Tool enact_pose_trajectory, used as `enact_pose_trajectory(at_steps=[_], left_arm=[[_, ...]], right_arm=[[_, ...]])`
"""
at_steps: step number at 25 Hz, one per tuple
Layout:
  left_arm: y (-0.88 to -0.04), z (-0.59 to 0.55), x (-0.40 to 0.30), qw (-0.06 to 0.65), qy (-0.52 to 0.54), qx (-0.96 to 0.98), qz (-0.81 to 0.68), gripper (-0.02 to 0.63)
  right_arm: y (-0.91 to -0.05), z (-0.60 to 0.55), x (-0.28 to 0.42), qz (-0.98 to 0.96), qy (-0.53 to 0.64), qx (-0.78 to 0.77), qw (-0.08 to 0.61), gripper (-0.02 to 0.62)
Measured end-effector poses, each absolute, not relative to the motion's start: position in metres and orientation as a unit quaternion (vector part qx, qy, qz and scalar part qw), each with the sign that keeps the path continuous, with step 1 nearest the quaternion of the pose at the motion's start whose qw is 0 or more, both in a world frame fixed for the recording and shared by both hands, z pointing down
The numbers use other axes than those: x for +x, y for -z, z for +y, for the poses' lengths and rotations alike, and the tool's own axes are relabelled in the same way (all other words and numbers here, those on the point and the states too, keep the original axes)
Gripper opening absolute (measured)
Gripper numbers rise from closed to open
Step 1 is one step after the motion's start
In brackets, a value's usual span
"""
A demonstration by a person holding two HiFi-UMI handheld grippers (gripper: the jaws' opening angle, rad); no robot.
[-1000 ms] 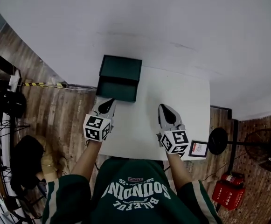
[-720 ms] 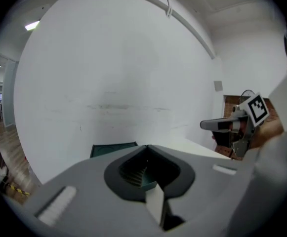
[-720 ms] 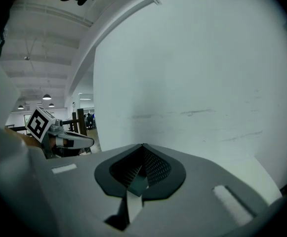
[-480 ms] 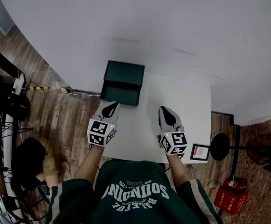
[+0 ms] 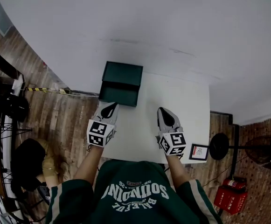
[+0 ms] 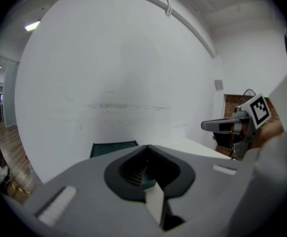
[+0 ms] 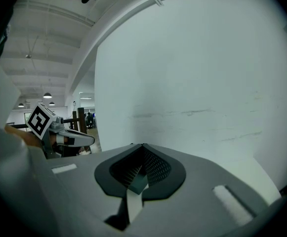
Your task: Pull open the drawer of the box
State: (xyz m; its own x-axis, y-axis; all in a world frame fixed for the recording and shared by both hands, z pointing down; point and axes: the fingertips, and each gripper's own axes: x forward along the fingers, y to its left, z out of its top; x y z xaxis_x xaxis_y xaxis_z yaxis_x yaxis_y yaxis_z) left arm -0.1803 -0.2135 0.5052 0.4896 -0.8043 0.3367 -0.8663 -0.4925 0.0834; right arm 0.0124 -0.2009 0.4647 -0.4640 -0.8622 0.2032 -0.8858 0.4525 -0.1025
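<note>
The box (image 5: 122,73) sits on the table's (image 5: 186,111) far left corner, its drawer (image 5: 119,96) facing the person. Just before the drawer front hangs the left gripper (image 5: 108,110), clenched and empty, pointing at it. The right gripper (image 5: 166,118), likewise clenched on nothing, lies farther off, to the box's right.

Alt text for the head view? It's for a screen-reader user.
Seen from above, a person holds two grippers over a white table: the left gripper points at a dark green box at the table's far left corner, and the right gripper sits apart to its right. Both are shut and empty. A white wall stands behind the table.
</note>
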Motion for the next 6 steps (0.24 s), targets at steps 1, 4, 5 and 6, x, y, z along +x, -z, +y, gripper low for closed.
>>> enact_pose_trajectory(at_steps=[1, 4, 5, 6], left_arm=[[-0.5061, -0.2144, -0.1812, 0.124, -0.128, 0.854, -0.489, 0.052], [-0.5095, -0.2178, -0.1833, 0.129, -0.128, 0.852, -0.491, 0.052], [-0.5106, -0.2186, -0.1839, 0.131, -0.128, 0.852, -0.491, 0.052], [-0.5116, -0.2193, -0.1844, 0.132, -0.128, 0.851, -0.492, 0.052]], right_arm=[[-0.4648, -0.2019, 0.0117, -0.85, -0.098, 0.514, 0.061, 0.002], [-0.4663, -0.2053, 0.0103, -0.851, -0.1, 0.512, 0.062, 0.002], [-0.467, -0.2061, 0.0101, -0.851, -0.101, 0.511, 0.062, 0.002], [-0.4676, -0.2068, 0.0098, -0.851, -0.101, 0.511, 0.063, 0.002]])
